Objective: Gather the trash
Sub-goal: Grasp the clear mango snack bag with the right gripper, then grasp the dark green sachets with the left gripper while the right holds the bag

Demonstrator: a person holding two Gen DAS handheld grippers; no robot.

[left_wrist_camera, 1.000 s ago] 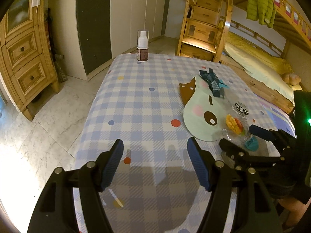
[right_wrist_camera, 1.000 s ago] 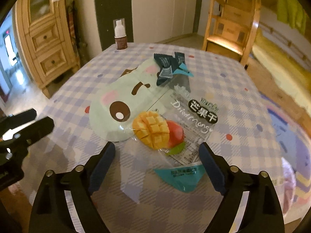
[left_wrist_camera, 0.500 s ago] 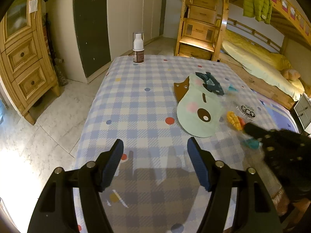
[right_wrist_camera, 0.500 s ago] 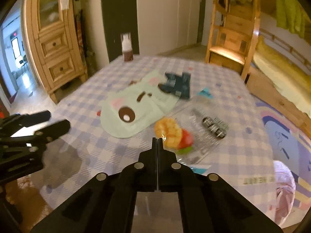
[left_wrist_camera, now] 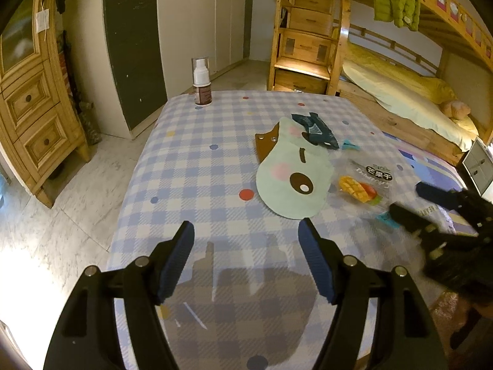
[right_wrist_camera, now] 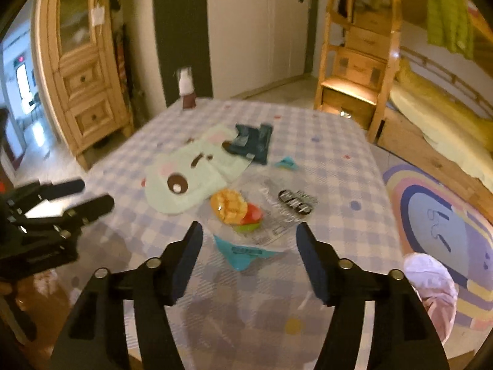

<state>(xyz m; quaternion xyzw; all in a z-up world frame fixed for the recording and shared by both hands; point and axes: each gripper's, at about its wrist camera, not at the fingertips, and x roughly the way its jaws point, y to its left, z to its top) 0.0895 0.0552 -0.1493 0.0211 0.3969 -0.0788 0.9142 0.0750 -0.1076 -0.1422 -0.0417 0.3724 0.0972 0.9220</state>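
Right wrist view: fingers (right_wrist_camera: 311, 259) spread, empty; mango wrapper (right_wrist_camera: 265, 212) lies flat, light, slippery; pinch its near torn corner.

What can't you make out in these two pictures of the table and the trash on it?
- Spray bottle: motion blur in the right wrist view smears it; its label is too small in the left wrist view.
- Right tool: blurred in the left wrist view.
- Mango snack bag: its print is blurred in the right wrist view.
- Pink bag: contents hidden, partly behind the tool's arm.
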